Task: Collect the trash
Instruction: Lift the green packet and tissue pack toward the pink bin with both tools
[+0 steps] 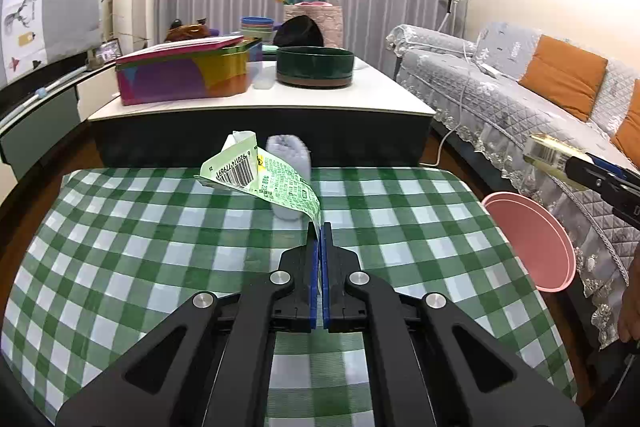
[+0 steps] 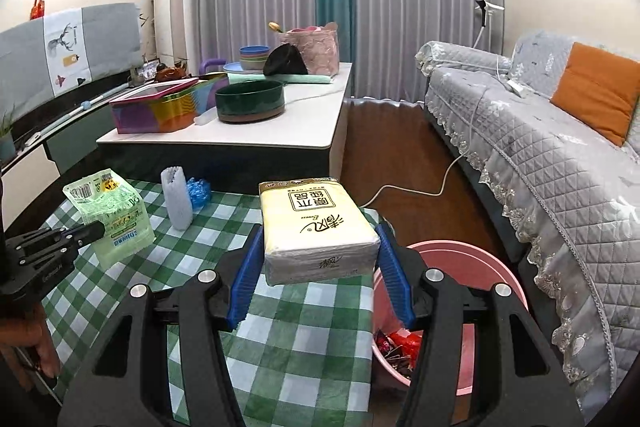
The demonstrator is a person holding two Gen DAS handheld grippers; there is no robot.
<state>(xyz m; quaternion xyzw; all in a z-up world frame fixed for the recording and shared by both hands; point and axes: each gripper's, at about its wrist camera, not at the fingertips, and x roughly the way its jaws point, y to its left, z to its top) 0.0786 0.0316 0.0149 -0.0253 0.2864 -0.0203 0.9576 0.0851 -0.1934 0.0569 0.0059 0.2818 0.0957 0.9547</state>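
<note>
My left gripper [image 1: 320,227] is shut on a light green plastic wrapper [image 1: 264,175] with a barcode and holds it above the green checked table [image 1: 160,247]. The right wrist view shows that wrapper [image 2: 116,211] and the left gripper [image 2: 96,229] at the left. My right gripper [image 2: 320,247] is shut on a yellow tissue pack [image 2: 316,227], held above the table's right edge beside the pink bin [image 2: 480,267]. In the left wrist view the right gripper [image 1: 568,167] shows at the far right, above the pink bin [image 1: 528,243].
A white foam sleeve [image 2: 176,199] and a blue crumpled wrapper [image 2: 199,191] lie at the table's far side. The bin holds some red trash [image 2: 400,343]. A white coffee table [image 1: 260,107] with a colourful box and a dark bowl stands beyond. A grey sofa [image 2: 540,147] is at the right.
</note>
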